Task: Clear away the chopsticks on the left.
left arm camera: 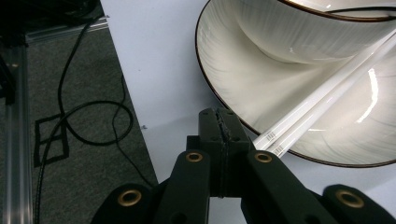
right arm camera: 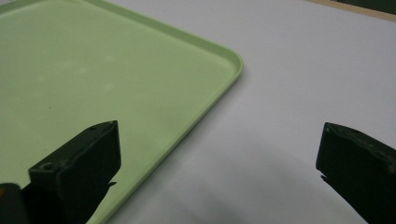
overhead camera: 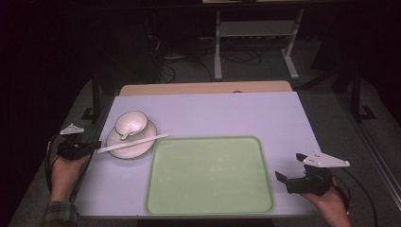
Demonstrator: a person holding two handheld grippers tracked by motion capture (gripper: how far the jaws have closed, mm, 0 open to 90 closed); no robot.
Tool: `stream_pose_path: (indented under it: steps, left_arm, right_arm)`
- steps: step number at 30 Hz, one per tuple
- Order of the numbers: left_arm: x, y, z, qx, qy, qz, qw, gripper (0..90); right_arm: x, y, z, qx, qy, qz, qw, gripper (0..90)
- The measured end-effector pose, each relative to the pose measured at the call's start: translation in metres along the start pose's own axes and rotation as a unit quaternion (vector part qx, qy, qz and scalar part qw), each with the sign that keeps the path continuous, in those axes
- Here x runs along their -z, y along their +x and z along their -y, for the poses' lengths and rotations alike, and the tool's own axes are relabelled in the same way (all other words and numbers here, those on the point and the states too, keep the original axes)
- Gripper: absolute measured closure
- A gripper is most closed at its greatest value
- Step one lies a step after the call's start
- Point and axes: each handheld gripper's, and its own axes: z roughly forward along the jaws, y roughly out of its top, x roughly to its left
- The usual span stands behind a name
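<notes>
Chopsticks [overhead camera: 131,143], a white pair, lie across the plate [overhead camera: 124,151] at the table's [overhead camera: 213,111] left side, tips toward the green tray [overhead camera: 210,176], butt ends jutting off the plate rim toward the left claw [overhead camera: 94,144]. A bowl [overhead camera: 131,124] sits on the plate too, just behind the sticks. In the left gripper view that claw's jaws look pressed together right at the butt ends [left arm camera: 273,140]; whether the sticks are actually pinched I can't tell, they seem to sit just beside the jaw tips. Likely step: pick up the sticks and move them, probably to the tray. To do it well: get both sticks between the jaws, grip short of the very ends so they don't pivot, lift level to clear the plate rim and avoid nudging the bowl. Right claw [overhead camera: 291,168] hovers wide open and empty at the tray's right edge.
</notes>
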Motion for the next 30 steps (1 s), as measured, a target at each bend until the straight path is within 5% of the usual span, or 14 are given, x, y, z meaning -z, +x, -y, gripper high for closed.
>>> stream_pose_path:
  steps: [30]
  left_arm:
    - [-0.0029, -0.009, 0.0056, -0.003, 0.026, 0.02, 0.9995, 89.9]
  right_arm:
    - [0.0003, 0.0004, -0.0001, 0.002, 0.001, 0.0, 1.0, 0.0]
